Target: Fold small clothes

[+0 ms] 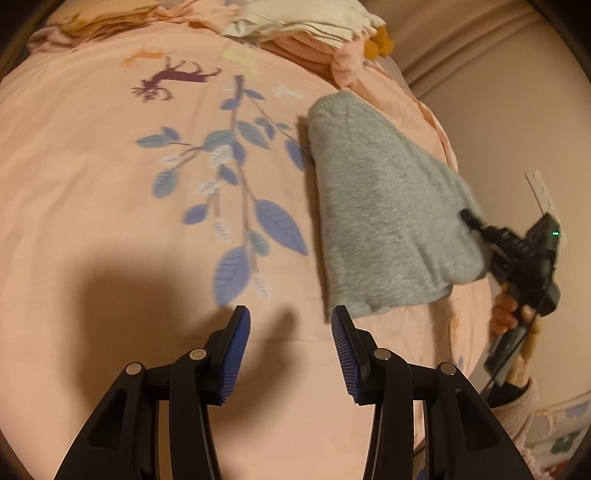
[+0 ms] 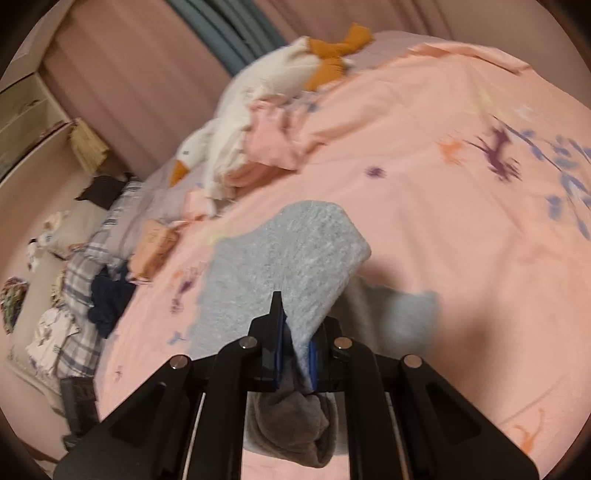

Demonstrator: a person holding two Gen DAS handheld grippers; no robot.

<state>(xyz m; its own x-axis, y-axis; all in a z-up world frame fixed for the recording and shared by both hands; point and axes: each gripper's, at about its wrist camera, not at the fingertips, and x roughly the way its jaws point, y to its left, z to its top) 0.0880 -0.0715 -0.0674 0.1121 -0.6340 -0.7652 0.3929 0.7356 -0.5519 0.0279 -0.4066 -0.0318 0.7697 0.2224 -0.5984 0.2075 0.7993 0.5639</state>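
Observation:
A small grey knit garment [image 1: 384,218] lies on the pink bedspread [image 1: 110,155], its right side lifted off the bed. My right gripper [image 2: 295,347] is shut on that edge, and the grey cloth [image 2: 288,258] drapes away from its blue pads and bunches beneath them. From the left wrist view the right gripper [image 1: 471,219] shows at the garment's right edge, held by a hand [image 1: 511,314]. My left gripper [image 1: 290,328] hangs over the bedspread just left of the garment's near corner, jaws apart with nothing between them.
A stack of pale and pink clothes [image 1: 303,26] lies at the far end of the bed. A white plush goose [image 2: 240,122] lies along the far side, with plaid and dark clothes [image 2: 107,295] heaped at the bed's left edge. Curtains [image 2: 147,55] hang behind.

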